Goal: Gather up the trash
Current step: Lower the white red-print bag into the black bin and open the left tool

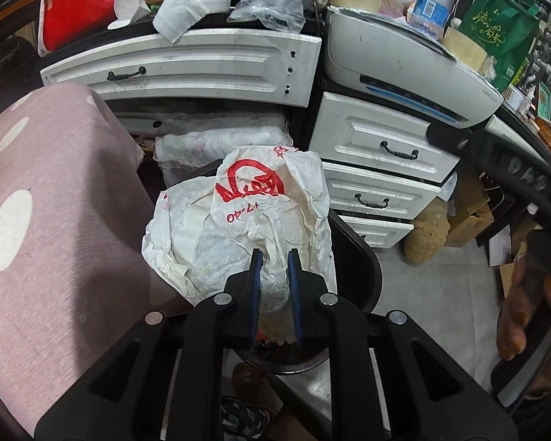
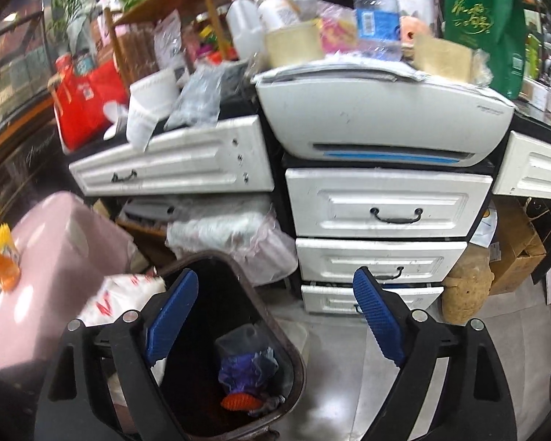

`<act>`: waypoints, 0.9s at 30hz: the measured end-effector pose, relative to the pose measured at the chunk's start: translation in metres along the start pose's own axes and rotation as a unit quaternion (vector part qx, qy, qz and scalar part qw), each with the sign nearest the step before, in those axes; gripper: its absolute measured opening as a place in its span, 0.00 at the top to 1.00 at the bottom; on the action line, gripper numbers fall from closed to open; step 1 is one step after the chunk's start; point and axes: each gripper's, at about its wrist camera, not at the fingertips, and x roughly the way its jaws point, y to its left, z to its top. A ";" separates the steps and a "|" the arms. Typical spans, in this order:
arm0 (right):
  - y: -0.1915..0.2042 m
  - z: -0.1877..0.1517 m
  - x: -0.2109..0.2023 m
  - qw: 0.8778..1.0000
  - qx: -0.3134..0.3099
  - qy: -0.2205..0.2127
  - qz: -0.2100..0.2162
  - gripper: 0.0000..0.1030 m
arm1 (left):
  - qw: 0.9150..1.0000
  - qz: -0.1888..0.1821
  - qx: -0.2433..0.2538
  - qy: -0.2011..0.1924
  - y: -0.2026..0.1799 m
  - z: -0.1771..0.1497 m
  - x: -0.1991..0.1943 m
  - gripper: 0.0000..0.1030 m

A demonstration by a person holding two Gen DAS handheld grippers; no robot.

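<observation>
Pinching a crumpled white paper wrapper (image 1: 246, 220) in the left gripper (image 1: 275, 275)
Light, soft, crushable; hold bunched folds. Right gripper (image 2: 272, 308) gapes empty, bin (image 2: 275, 330) at six o'clock.

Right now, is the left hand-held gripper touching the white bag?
Touching. The left wrist view shows the left hand-held gripper shut on the white bag, paper bunched between its pads.

I see crumpled, matt white paper wrapping (image 1: 238, 220) printed in red, held between ribbed blue rubbery pads (image 1: 255, 275). The bin (image 2: 275, 334) looks like dark smooth plastic; the drawer fronts (image 2: 385, 202) are glossy, scuffed white; the polka-dot cloth (image 1: 55, 220) is matt pink.
</observation>
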 end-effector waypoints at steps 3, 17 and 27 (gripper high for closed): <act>-0.003 0.003 -0.007 1.000 0.009 -0.016 -0.002 0.12 | 1.000 -0.001 0.008 0.014 -0.004 0.000 0.010 0.86; -0.005 0.004 -0.016 0.999 0.019 -0.029 0.000 0.07 | 0.999 -0.005 0.050 0.018 -0.021 -0.006 0.023 0.14; -0.007 0.006 -0.021 0.999 0.028 -0.041 0.005 0.06 | 0.998 -0.002 0.057 0.001 -0.024 -0.009 0.010 0.08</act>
